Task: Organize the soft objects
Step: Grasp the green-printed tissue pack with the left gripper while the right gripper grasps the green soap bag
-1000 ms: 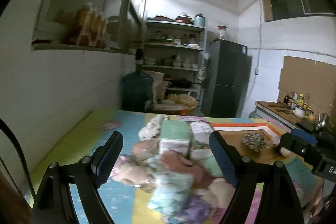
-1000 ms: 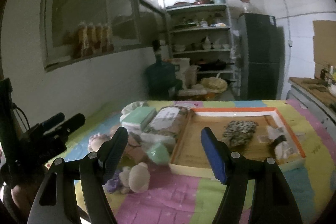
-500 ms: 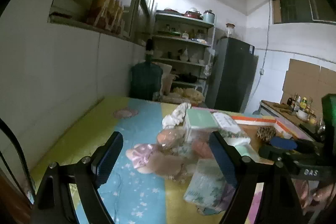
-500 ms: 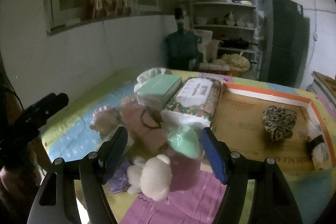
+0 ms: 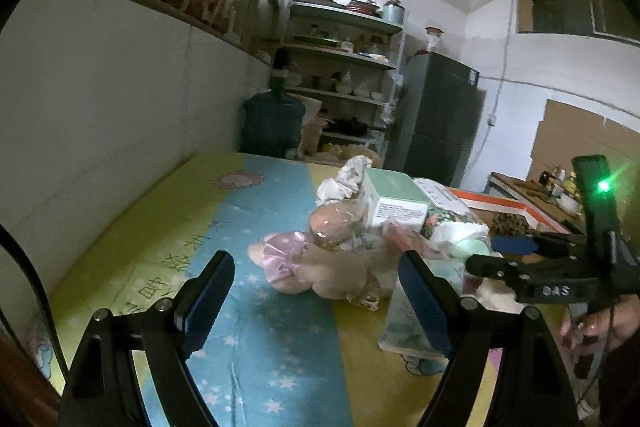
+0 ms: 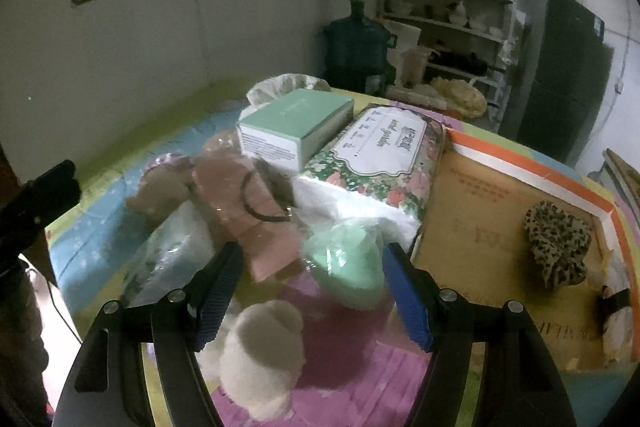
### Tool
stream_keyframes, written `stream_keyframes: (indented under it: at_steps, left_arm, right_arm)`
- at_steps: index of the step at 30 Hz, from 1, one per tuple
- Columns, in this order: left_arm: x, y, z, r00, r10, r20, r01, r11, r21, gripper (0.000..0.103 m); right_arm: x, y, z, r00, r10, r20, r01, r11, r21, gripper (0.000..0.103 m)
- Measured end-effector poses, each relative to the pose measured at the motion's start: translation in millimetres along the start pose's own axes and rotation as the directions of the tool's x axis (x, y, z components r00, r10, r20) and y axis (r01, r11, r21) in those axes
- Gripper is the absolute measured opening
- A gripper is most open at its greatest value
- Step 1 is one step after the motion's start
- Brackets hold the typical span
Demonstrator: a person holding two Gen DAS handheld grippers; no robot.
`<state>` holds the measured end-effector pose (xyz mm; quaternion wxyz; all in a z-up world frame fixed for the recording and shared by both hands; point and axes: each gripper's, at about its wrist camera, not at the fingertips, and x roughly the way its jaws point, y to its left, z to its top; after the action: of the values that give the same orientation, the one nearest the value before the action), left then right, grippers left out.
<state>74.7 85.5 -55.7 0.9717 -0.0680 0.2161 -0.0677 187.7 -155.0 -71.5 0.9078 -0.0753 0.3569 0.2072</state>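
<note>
A heap of soft things lies on the colourful mat (image 5: 256, 311): a beige plush with a pink ruffle (image 5: 316, 267), a pink bagged item (image 6: 248, 215), a mint-green bagged sponge (image 6: 348, 267), a cream plush (image 6: 260, 351), a floral tissue pack (image 6: 380, 163) and a mint box (image 6: 296, 125). My right gripper (image 6: 312, 299) is open, low over the heap, its fingers either side of the green sponge and the cream plush. My left gripper (image 5: 316, 303) is open and empty, just short of the beige plush. The right gripper also shows in the left wrist view (image 5: 516, 255).
An orange-rimmed cardboard tray (image 6: 576, 187) lies right of the heap and holds a leopard-print scrunchie (image 6: 558, 243) and a white item (image 6: 616, 311). A white wall runs along the left. A water jug (image 5: 272, 125), shelves (image 5: 344, 67) and a fridge (image 5: 436, 131) stand behind the table.
My right gripper has moved forward and down to the heap, which now fills its view. My left gripper has swung left and back, so the heap sits further right. Both stay open.
</note>
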Motion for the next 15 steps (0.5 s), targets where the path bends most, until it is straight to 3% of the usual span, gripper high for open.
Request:
stream_keyframes:
  at_steps: [4, 8, 12, 15]
  left_arm:
    - [6.6, -10.7, -1.2, 0.995, -0.097, -0.035, 0.099, 0.994, 0.048, 0.084]
    - [14.7, -25.1, -5.4, 0.978, -0.192, -0.081, 0.199, 0.976, 0.092, 0.085]
    - [26.3, -40.0, -11.3, 0.954, -0.261, -0.145, 0.281, 0.95, 0.139, 0.084]
    - [36.9, -45.9, -14.1, 0.944, -0.269, -0.192, 0.3, 0.94, 0.161, 0.085]
  right_arm:
    - [9.8, -3.5, 2.1, 0.999, -0.015, -0.033, 0.015, 1.0, -0.004, 0.071]
    - [24.0, -3.7, 3.4, 0.996, -0.05, -0.075, 0.048, 0.999, -0.025, 0.047]
    - [26.6, -5.7, 4.9, 0.996, -0.046, -0.076, 0.045, 0.999, -0.022, 0.046]
    - [25.9, -7.5, 3.9, 0.996, -0.04, -0.073, 0.039, 0.999, -0.017, 0.045]
